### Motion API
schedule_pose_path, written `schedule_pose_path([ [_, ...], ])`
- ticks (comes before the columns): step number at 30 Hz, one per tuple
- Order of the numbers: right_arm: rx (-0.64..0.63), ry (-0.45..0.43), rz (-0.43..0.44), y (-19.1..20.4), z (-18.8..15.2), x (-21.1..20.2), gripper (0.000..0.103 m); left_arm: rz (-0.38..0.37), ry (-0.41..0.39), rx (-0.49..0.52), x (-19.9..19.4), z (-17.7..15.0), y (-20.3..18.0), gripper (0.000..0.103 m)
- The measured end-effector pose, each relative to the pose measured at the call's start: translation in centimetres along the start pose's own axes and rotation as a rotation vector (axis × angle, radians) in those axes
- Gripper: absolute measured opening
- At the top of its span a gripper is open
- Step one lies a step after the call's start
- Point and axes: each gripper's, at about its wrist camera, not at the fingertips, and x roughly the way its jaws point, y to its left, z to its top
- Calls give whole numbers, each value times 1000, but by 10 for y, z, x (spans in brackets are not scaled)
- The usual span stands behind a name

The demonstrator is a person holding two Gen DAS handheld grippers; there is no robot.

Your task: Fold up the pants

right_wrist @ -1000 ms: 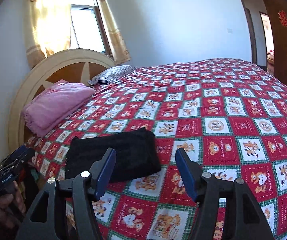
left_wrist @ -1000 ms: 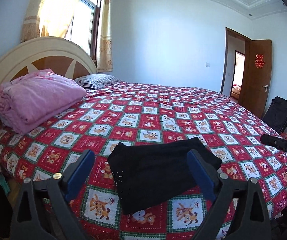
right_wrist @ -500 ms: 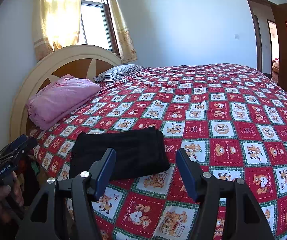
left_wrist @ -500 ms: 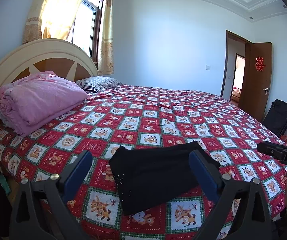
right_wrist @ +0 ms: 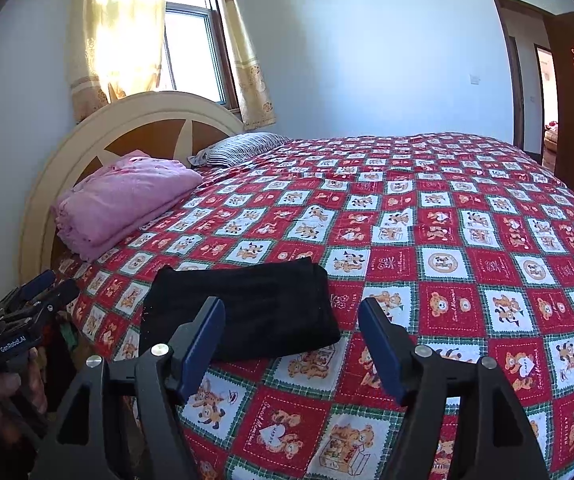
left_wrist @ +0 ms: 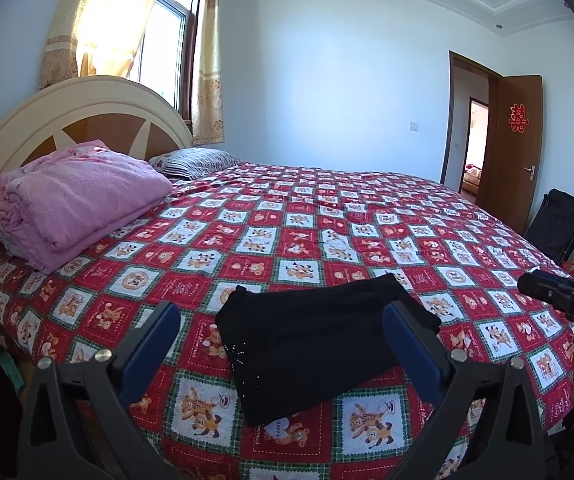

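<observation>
The black pants (left_wrist: 315,344) lie folded into a compact rectangle near the front edge of the bed (left_wrist: 287,240). My left gripper (left_wrist: 279,320) hovers just in front of them, its jaws wide and still opening, with no pad pressing the cloth. In the right wrist view the pants (right_wrist: 247,312) sit ahead and to the left of my right gripper (right_wrist: 291,306). Its jaws are also opening, with only the quilt (right_wrist: 447,240) beyond them. A hand holds the left gripper (right_wrist: 35,292) at the far left edge, and the right gripper (left_wrist: 559,300) shows at the right edge.
A folded pink blanket (left_wrist: 75,208) and a striped pillow (left_wrist: 195,162) lie by the cream headboard (left_wrist: 47,120). A wooden door (left_wrist: 515,152) stands open at the far right, with a black bag (left_wrist: 559,224) beside it. Clothes hang by the bed's left side.
Both grippers' jaws have spread a little wider. The right wrist view has shifted slightly. The pants lie where they were.
</observation>
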Motion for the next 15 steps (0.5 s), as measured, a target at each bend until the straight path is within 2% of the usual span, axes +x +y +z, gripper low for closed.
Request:
schedule_pose_path([
  [10, -46, -39, -27, 9, 3, -9, 71, 8, -58, -10, -14, 9, -1, 103],
  [15, -54, -39, -30, 11, 2, -8, 71, 11, -44, -11, -11, 9, -2, 103],
])
